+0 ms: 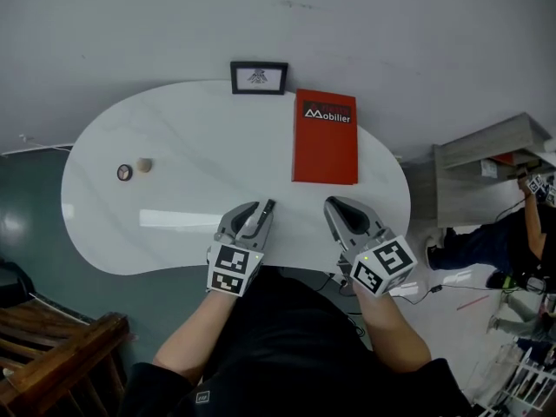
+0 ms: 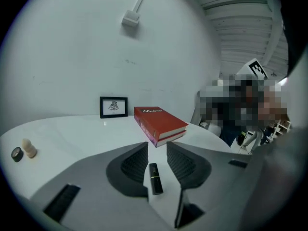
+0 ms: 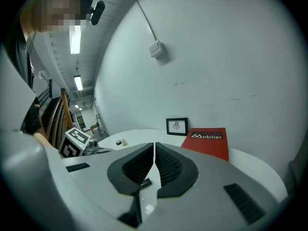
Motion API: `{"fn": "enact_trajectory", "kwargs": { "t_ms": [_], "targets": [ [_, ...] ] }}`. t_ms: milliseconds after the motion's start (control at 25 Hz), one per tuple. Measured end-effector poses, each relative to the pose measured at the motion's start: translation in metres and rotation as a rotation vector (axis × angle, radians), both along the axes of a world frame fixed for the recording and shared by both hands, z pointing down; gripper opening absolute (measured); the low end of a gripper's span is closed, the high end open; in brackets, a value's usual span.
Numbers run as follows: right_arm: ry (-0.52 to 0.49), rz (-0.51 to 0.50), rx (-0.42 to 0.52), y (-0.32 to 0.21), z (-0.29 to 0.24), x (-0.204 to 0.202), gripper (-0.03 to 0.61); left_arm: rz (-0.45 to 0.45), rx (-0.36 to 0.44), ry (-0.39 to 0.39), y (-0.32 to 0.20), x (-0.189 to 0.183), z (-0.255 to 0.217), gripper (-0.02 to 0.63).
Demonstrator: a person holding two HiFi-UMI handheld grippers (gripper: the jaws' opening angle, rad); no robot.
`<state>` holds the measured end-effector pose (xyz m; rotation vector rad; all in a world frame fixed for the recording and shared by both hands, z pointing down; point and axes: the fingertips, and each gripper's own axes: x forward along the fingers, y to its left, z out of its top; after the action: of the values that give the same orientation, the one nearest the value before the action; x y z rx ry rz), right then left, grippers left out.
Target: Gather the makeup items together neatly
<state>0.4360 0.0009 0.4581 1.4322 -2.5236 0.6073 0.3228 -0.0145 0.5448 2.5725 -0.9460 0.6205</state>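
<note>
A black lipstick (image 2: 154, 178) with a gold band lies on the white table (image 1: 174, 224), between the jaws of my left gripper (image 2: 157, 146). The jaws stand apart, with a gap on each side of the tube. From the head view the lipstick (image 1: 268, 208) shows at the tip of the left gripper (image 1: 259, 208), near the table's front edge. Far to the left lie a small round black item (image 1: 125, 172) and a beige one (image 1: 144, 165), side by side. My right gripper (image 1: 337, 207) hovers beside the left one, its jaws shut with nothing between them.
A red book (image 1: 326, 135) lies at the back right of the table, just beyond both grippers. A small black picture frame (image 1: 258, 77) stands against the wall. A wooden chair (image 1: 61, 346) is at the lower left, and a grey shelf (image 1: 486, 150) at the right.
</note>
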Motion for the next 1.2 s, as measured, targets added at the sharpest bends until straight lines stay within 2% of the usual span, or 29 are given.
{"fn": "enact_trajectory", "kwargs": {
  "t_ms": [120,280,360,440,520,800,960,1200],
  "targets": [
    [0.004,0.006,-0.004,0.0,0.0,0.008,0.038,0.015,-0.044,-0.036,0.003,0.005,0.023,0.138],
    [0.002,0.019,-0.007,0.001,-0.001,0.018,0.038,0.031,-0.124,-0.075,0.006,0.008,0.049,0.19],
    [-0.004,0.023,-0.015,0.001,0.0,0.021,0.038,0.039,-0.143,-0.108,0.008,0.006,0.059,0.191],
    [-0.01,0.027,-0.023,0.001,0.002,0.023,0.038,0.047,-0.166,-0.146,0.009,0.003,0.069,0.188],
    [-0.016,0.033,-0.032,0.001,0.003,0.025,0.038,0.052,-0.192,-0.176,0.012,0.001,0.078,0.15],
    [-0.038,0.043,-0.034,-0.003,0.002,0.028,0.038,0.074,-0.225,-0.248,0.019,0.004,0.096,0.145],
    [-0.031,0.037,-0.034,-0.003,-0.001,0.027,0.038,0.075,-0.229,-0.266,0.019,0.006,0.098,0.101],
    [-0.04,0.041,-0.023,-0.003,-0.006,0.031,0.038,0.039,-0.234,-0.247,0.014,0.0,0.09,0.095]
  ]
}}
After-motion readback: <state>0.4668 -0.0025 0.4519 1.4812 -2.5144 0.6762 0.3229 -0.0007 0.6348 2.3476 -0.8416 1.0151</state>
